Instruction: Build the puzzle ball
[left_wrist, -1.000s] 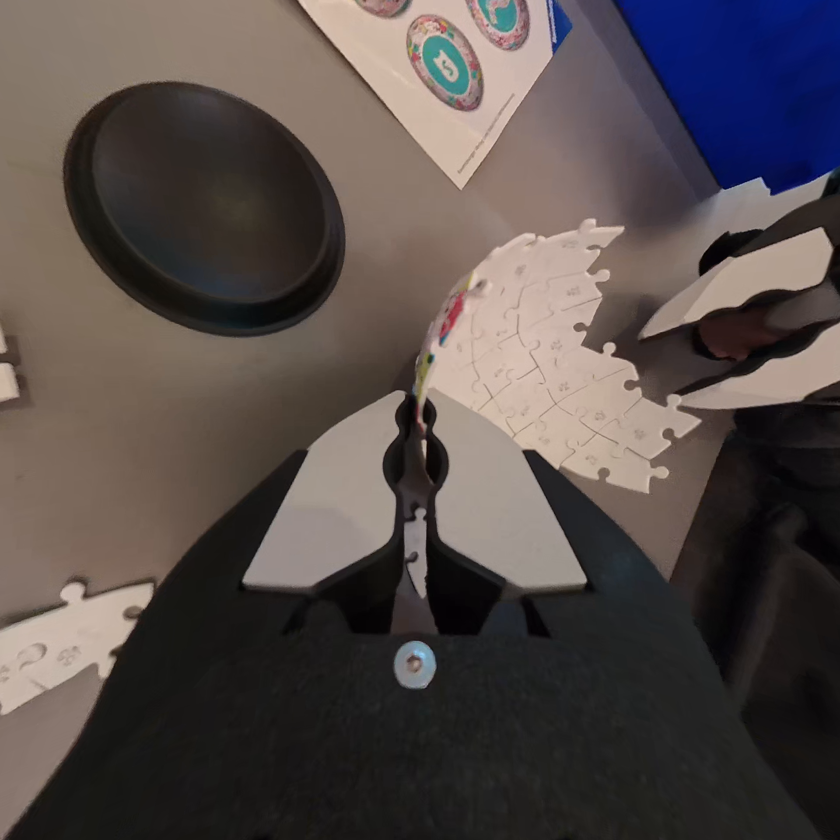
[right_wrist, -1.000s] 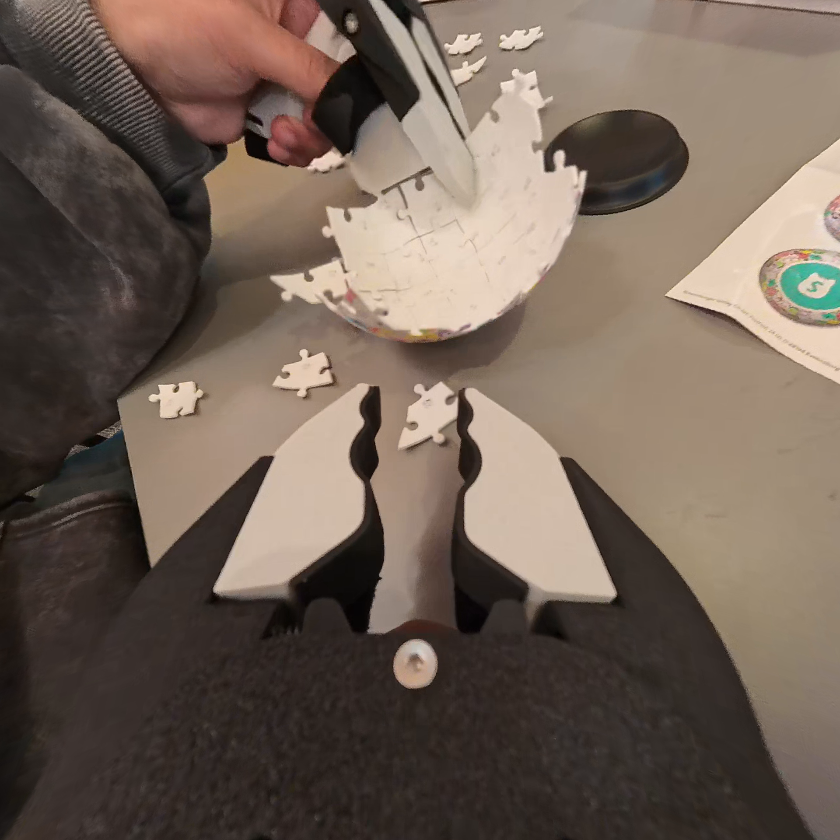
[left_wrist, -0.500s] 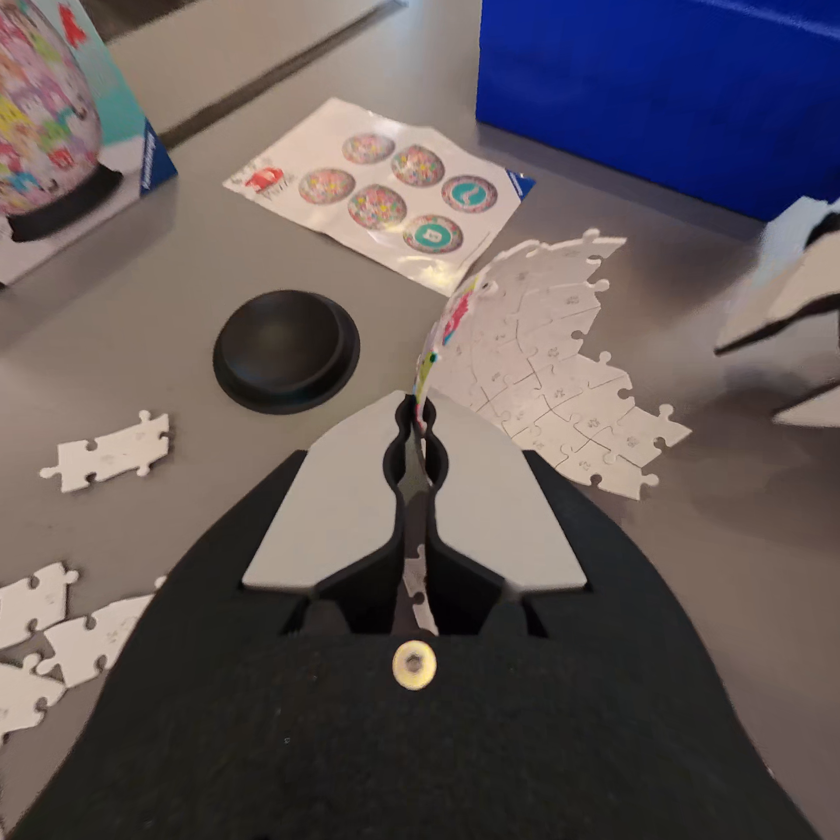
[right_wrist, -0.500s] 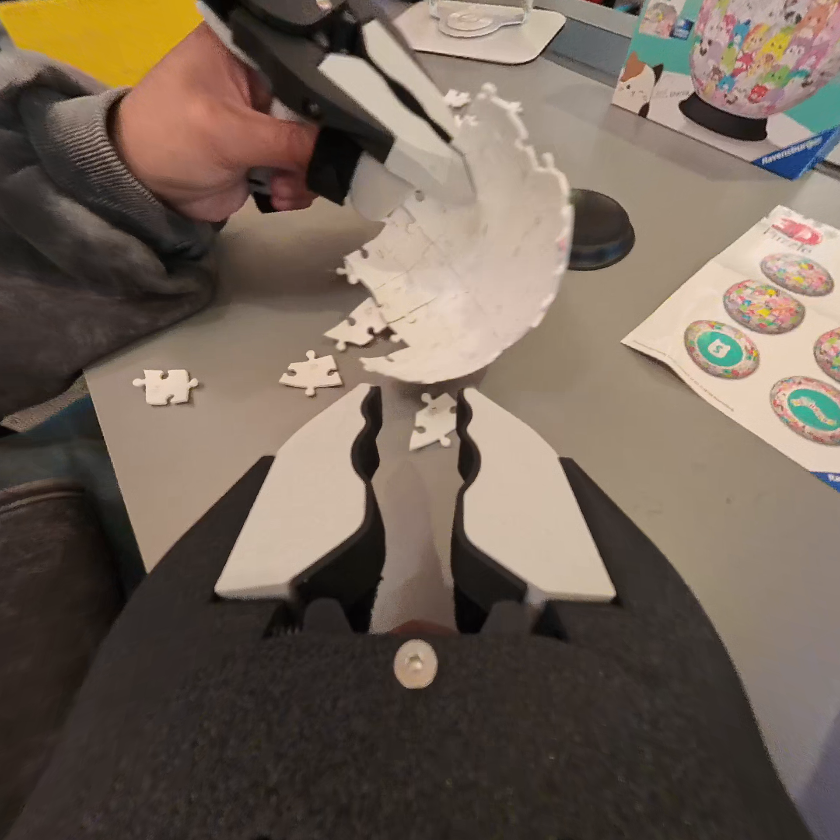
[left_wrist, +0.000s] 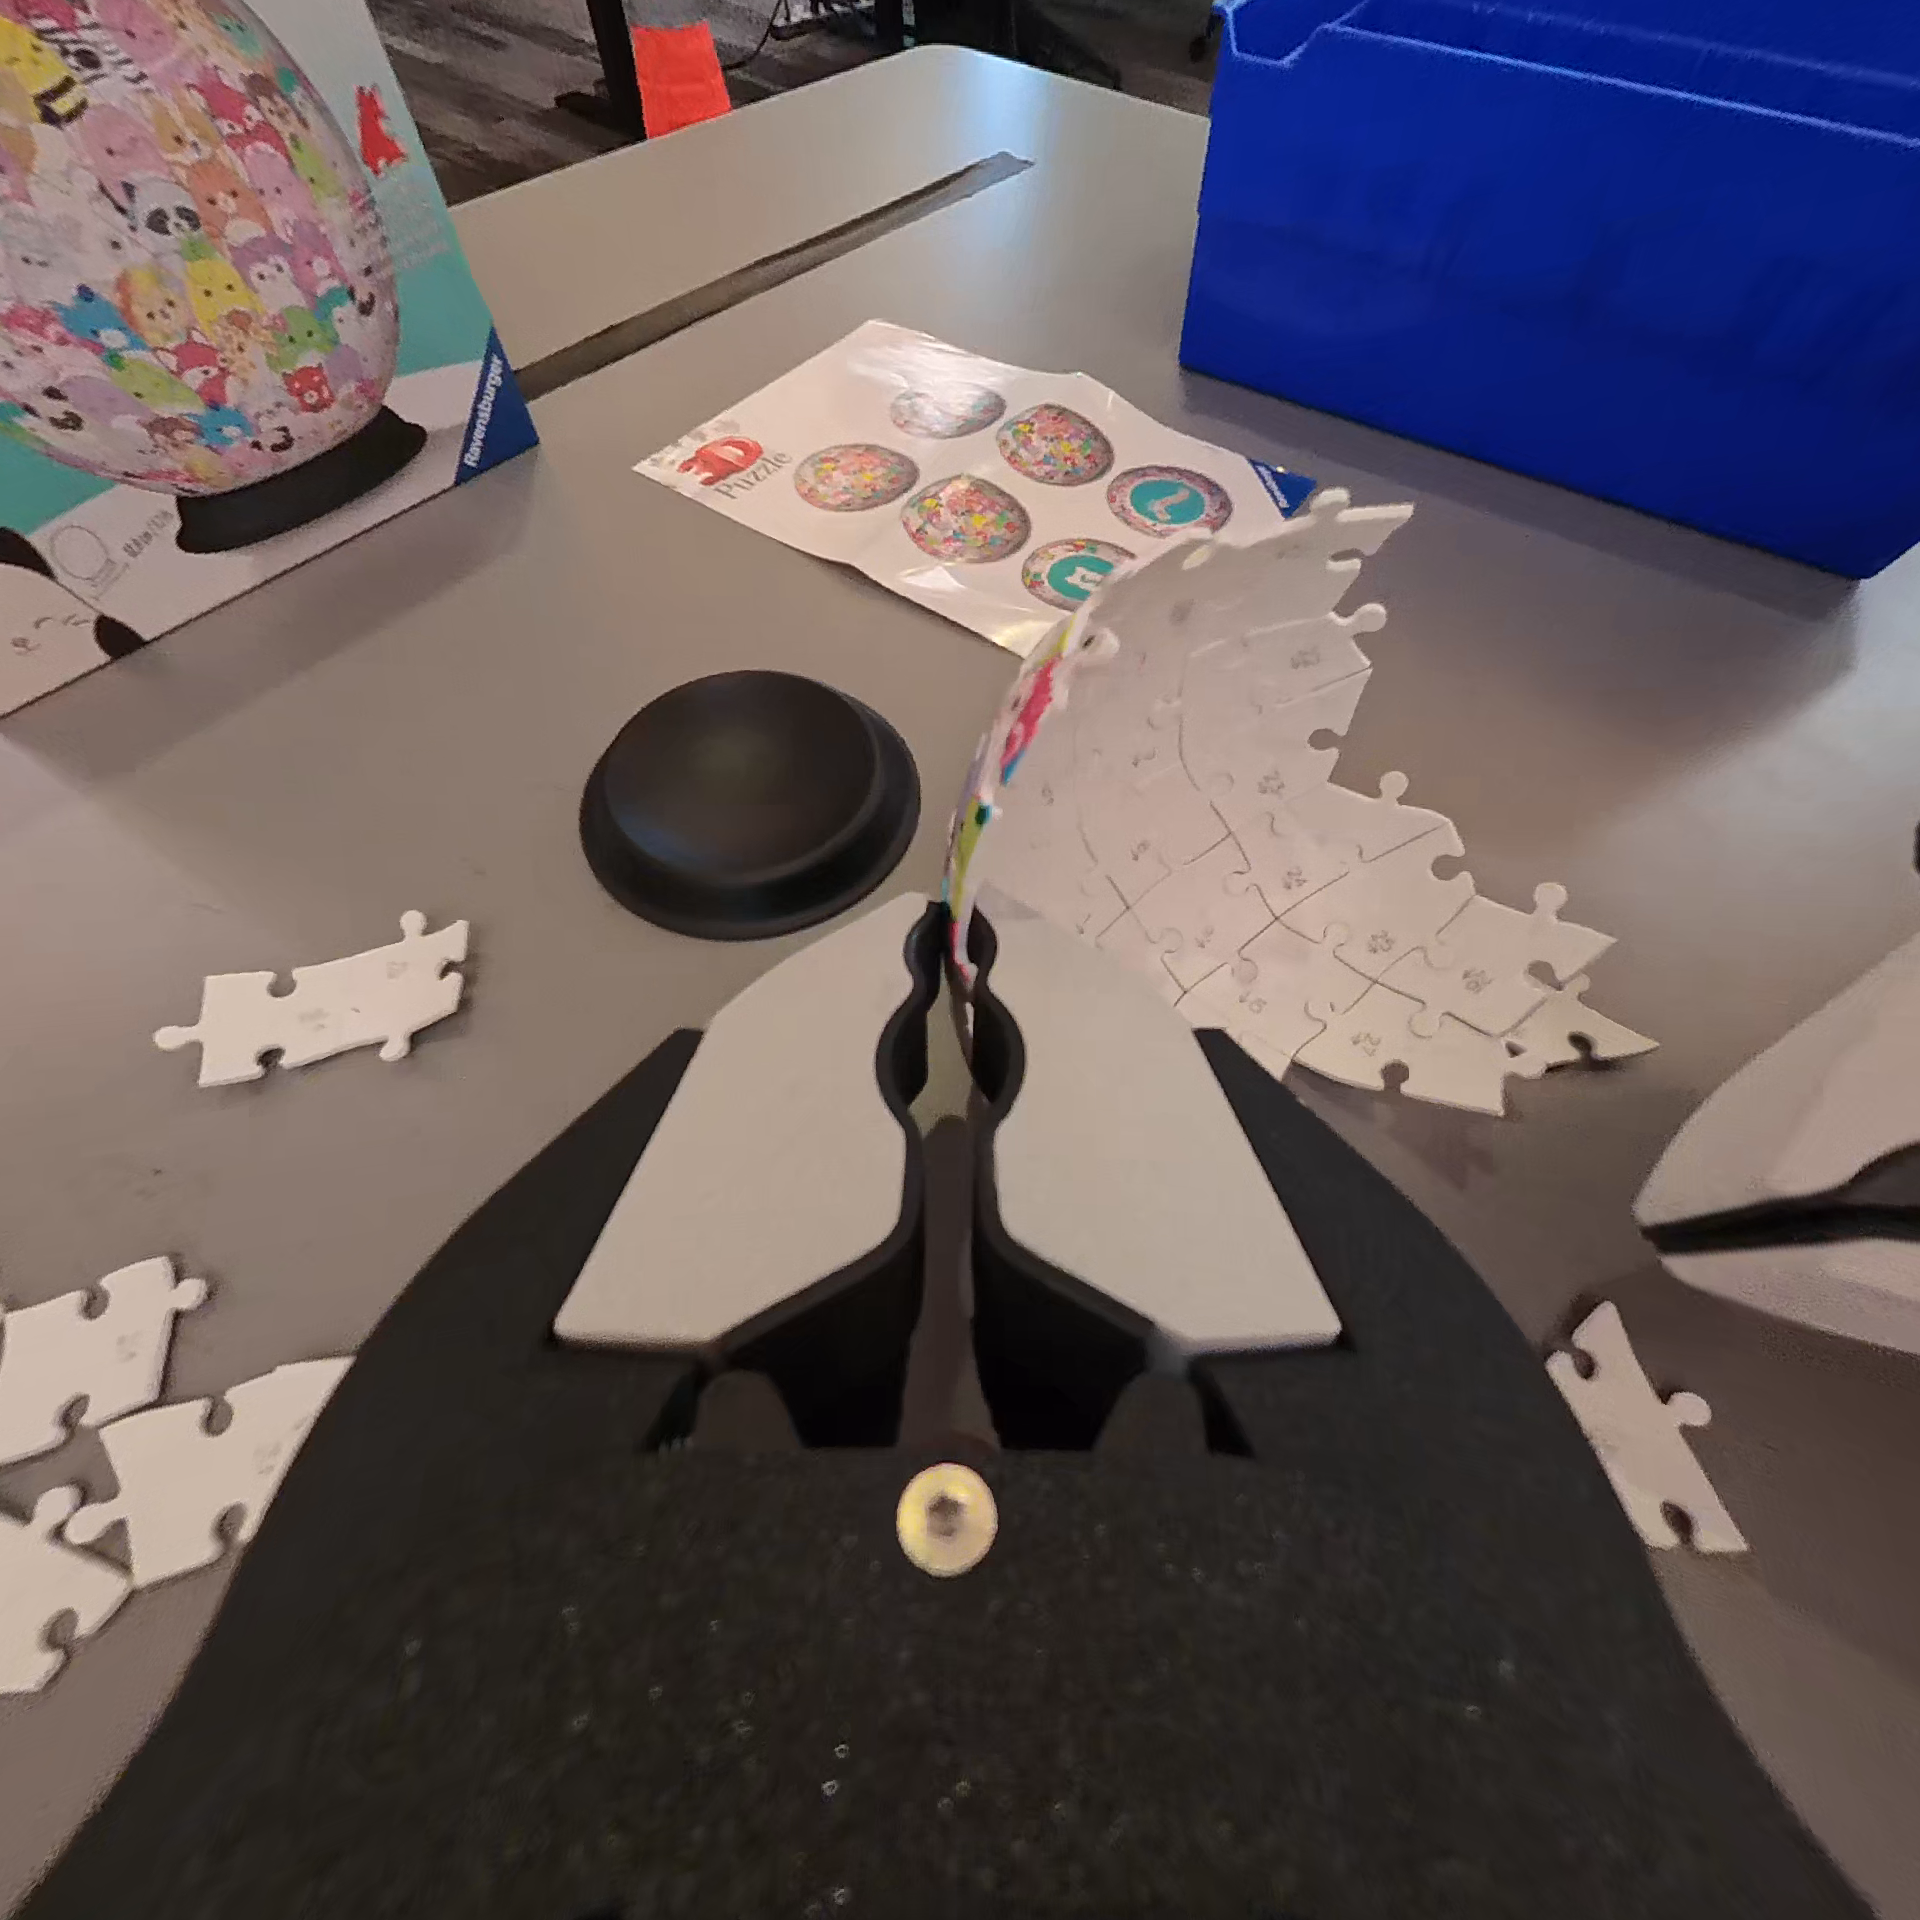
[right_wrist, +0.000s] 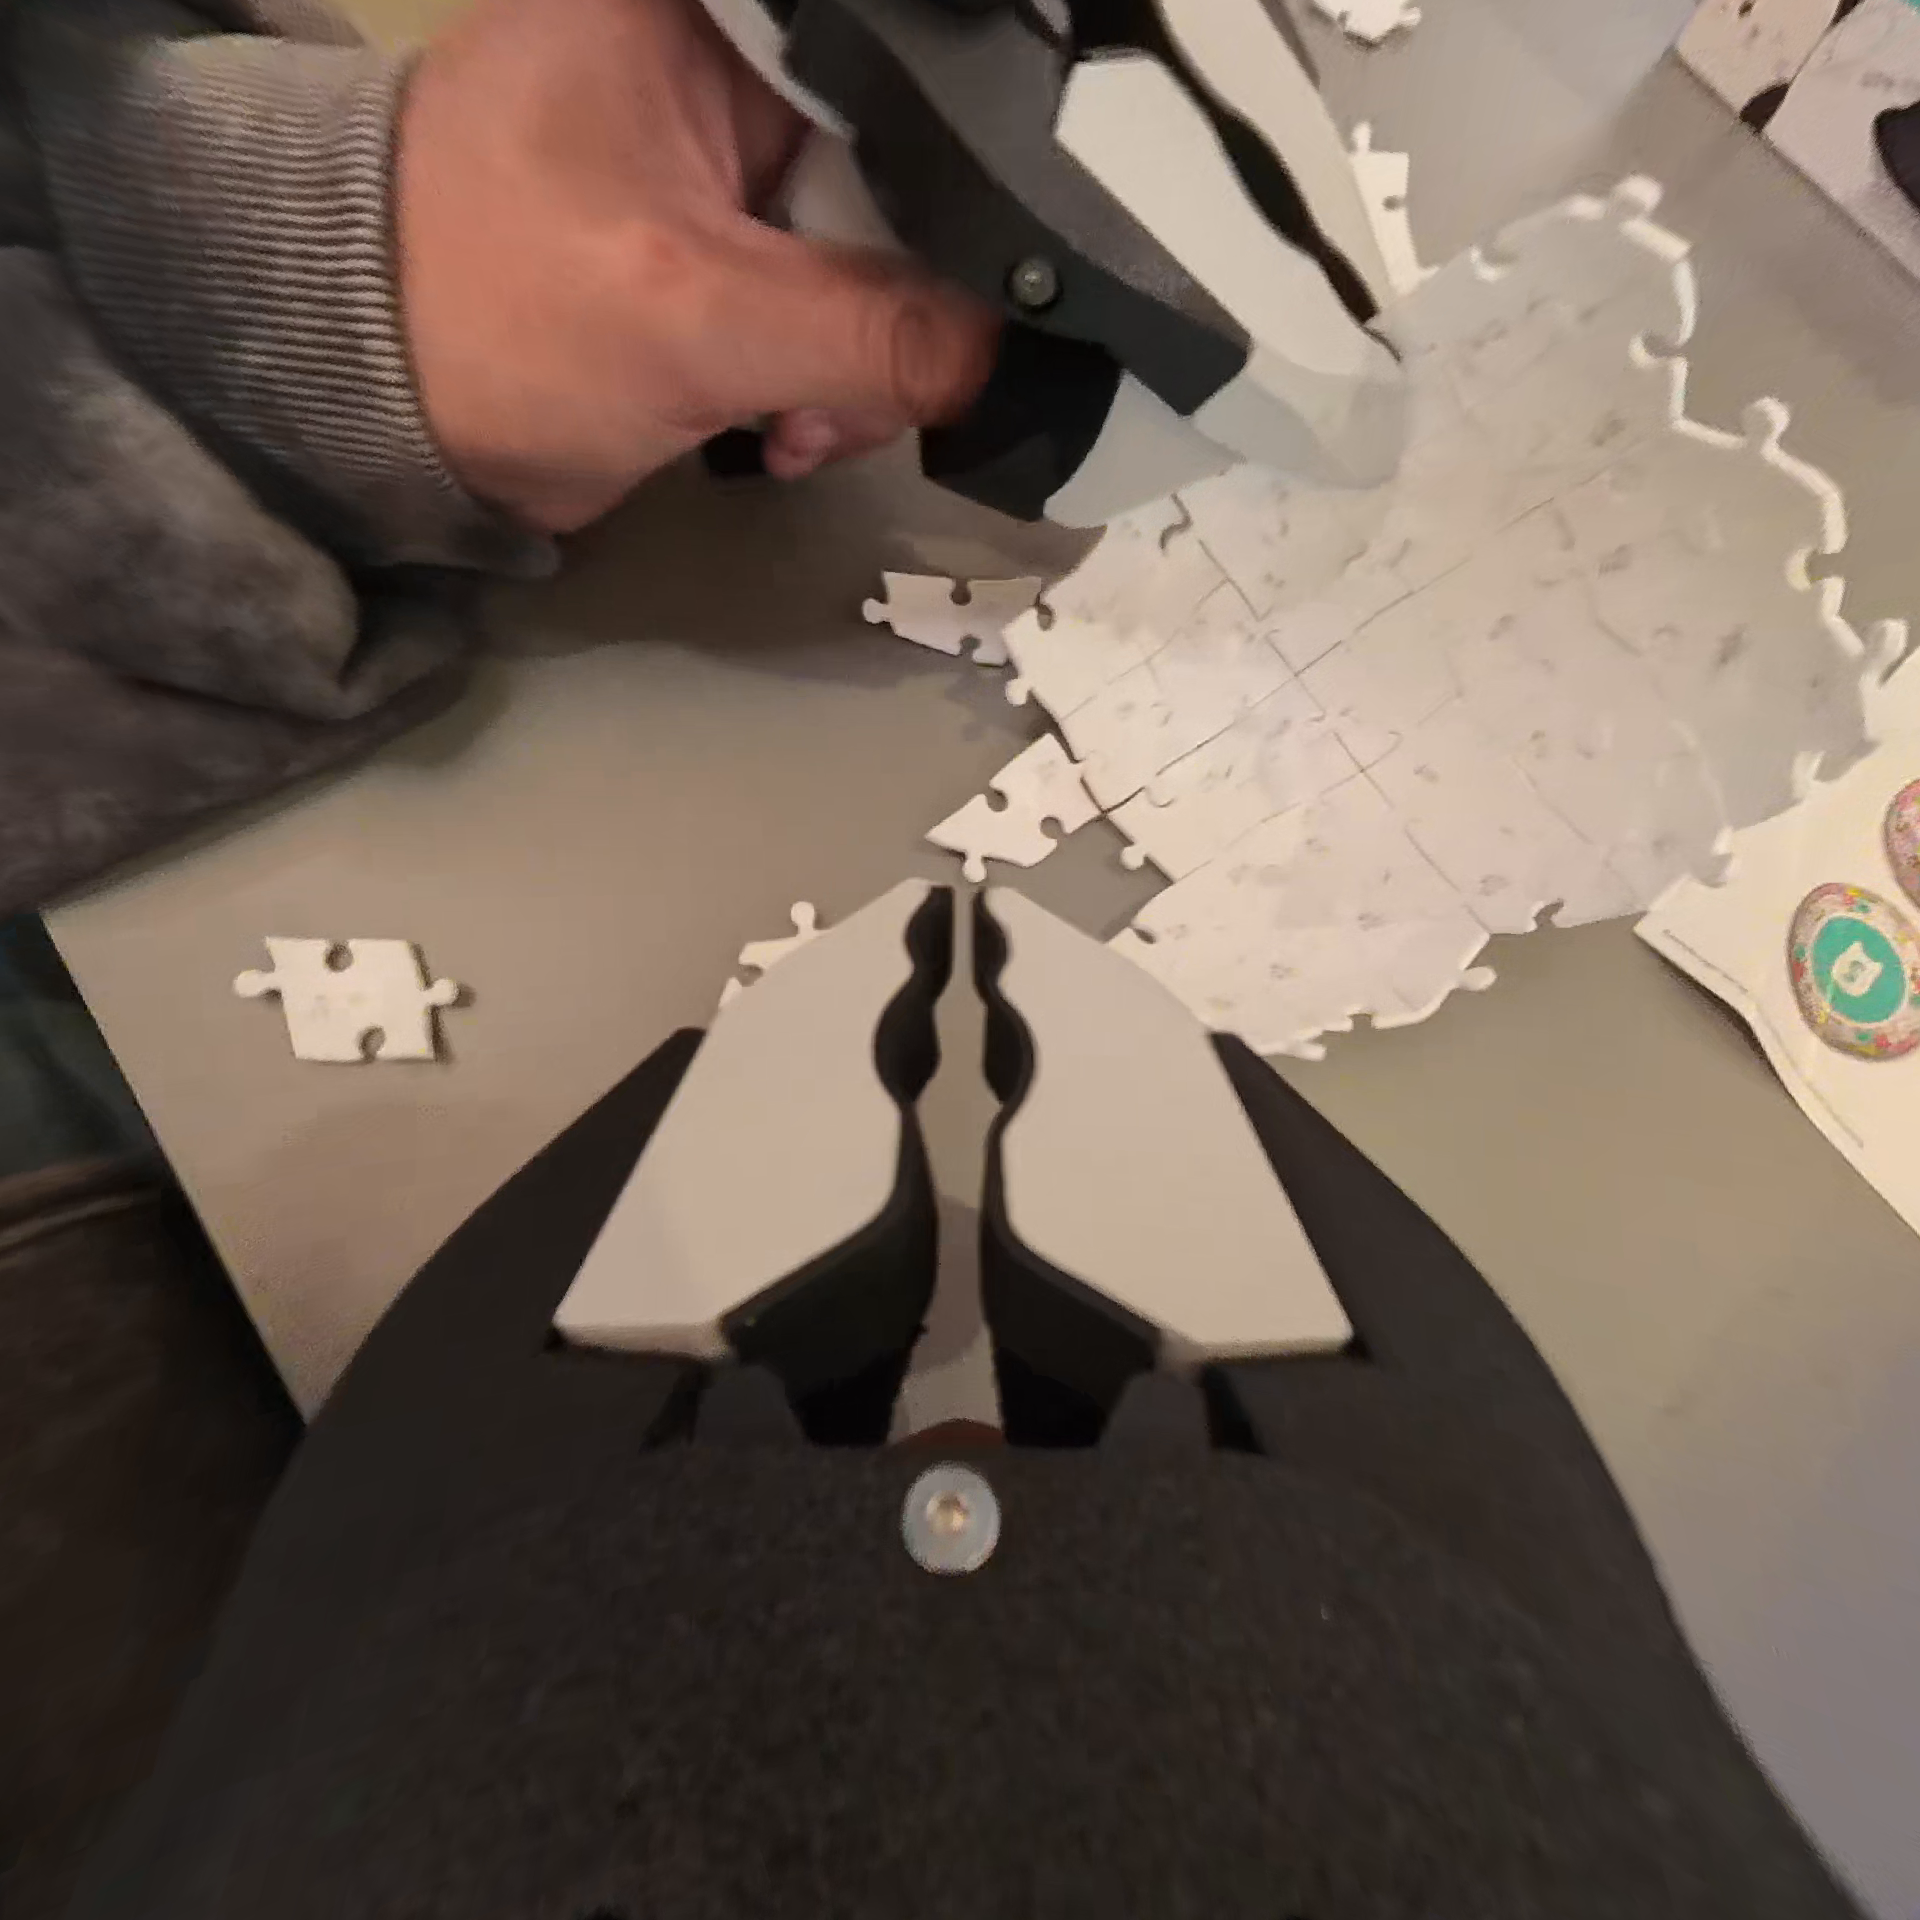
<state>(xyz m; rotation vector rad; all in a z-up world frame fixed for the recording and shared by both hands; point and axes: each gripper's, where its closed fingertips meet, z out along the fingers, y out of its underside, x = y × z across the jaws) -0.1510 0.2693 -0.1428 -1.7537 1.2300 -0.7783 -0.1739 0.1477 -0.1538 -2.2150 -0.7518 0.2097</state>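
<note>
Fingers of left gripper (left_wrist: 961, 935) clamped on rim of half-built puzzle shell (left_wrist: 1247, 831), white inner face toward right side, coloured face edge-on. Fingers of right gripper (right_wrist: 964, 914) drawn nearly together, thin gap left between tips, nothing between them; a second ago stood clearly apart over a loose piece.

Shell lifted and tipped since a second ago: then sat bowl-up on grey desk (left_wrist: 416, 727), now hung from left gripper on edge, lower rim near or touching desk, cannot tell which. Left wrist view swung up as well: black stand (left_wrist: 748, 800) farther off, instruction sheet (left_wrist: 966, 478), puzzle box (left_wrist: 208, 312) and blue bin (left_wrist: 1558, 260) come into view.

Loose pieces seen in right wrist view: 1 single piece (right_wrist: 348, 997) left of right gripper, 1 piece (right_wrist: 1013, 821) just ahead of tips beside shell edge, 1 partly hidden under left finger. More joined strips (left_wrist: 312, 1003) left of left gripper.

Judgement: shell being presented open-side toward right gripper for next piece. Right fingers closed empty, so probably a missed or unfinished pick. Roughly half of ball assembled.
</note>
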